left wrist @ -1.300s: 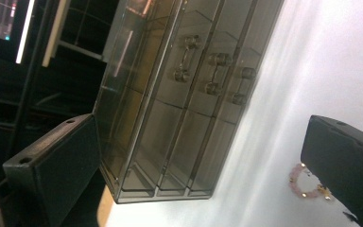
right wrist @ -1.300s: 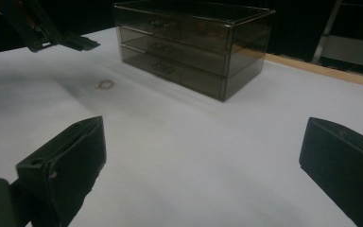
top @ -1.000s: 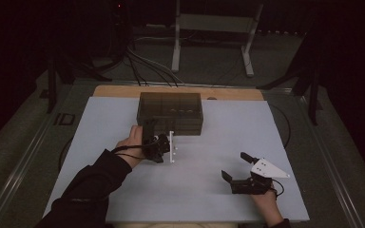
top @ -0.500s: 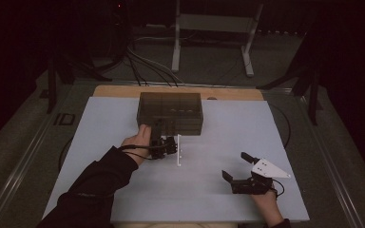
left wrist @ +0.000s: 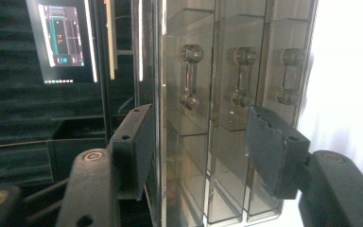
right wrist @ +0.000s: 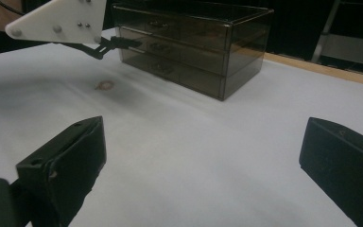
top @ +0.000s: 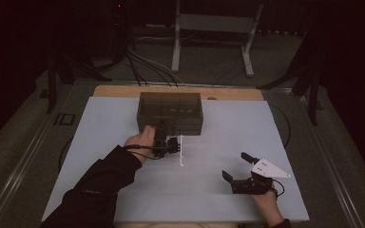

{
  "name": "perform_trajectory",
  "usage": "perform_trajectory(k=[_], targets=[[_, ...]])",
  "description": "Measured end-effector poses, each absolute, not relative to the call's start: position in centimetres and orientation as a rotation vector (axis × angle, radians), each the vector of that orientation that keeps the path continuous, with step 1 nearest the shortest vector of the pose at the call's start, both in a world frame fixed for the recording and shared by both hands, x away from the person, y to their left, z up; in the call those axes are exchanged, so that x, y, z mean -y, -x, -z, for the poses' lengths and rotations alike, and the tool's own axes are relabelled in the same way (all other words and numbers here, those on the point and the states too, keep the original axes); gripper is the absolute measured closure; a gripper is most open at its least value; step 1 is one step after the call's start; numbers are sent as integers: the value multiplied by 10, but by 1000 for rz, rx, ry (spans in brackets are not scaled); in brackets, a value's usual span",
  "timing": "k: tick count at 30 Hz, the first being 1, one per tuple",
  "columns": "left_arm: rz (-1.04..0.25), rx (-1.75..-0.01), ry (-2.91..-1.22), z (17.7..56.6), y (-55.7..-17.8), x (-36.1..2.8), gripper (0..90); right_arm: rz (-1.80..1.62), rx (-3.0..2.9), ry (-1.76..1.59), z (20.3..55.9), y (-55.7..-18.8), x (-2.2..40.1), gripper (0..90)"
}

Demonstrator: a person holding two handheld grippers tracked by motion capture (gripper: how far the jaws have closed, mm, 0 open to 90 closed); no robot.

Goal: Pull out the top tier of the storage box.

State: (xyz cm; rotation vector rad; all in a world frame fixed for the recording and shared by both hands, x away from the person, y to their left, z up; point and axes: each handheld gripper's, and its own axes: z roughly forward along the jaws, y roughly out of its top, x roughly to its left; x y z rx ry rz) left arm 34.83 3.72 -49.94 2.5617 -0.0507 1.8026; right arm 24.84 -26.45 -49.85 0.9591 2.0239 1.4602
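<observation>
A smoky clear drawer box [top: 170, 113] stands toward the far middle of the desk [top: 123, 199]; the left gripper [top: 170, 145] is right at its front, fingers spread apart; the right gripper [top: 237, 170] rests near the desk's front edge, well apart, fingers wide open.

The high view is dim, its surroundings nearly black, and only the pale counter [top: 123, 118] catches light. In the left gripper view the counter blows out white. Both gripper views show their near jaws soft and blurred.
</observation>
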Motion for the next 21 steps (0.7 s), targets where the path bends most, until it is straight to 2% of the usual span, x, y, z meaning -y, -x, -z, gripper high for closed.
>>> perform_trajectory(k=[6, 9, 10, 13, 21], targets=[[-1853, 119, -2574, 504, -350, -36, 543, -1461, -2022, -962, 499, -249, 265, 16], [-1883, 108, -2552, 505, -352, -35, 566, -1460, -2023, -962, 499, -248, 265, 16], [-1876, 108, -2548, 504, -353, -35, 609, -1460, -2023, -961, 499, -248, 265, 15], [-1899, 117, -2548, 504, -353, -35, 644, -1459, -2023, -962, 499, -248, 265, 16], [-1932, 148, -2543, 507, -356, -33, 682, -1457, -2025, -962, 499, -248, 265, 16]])
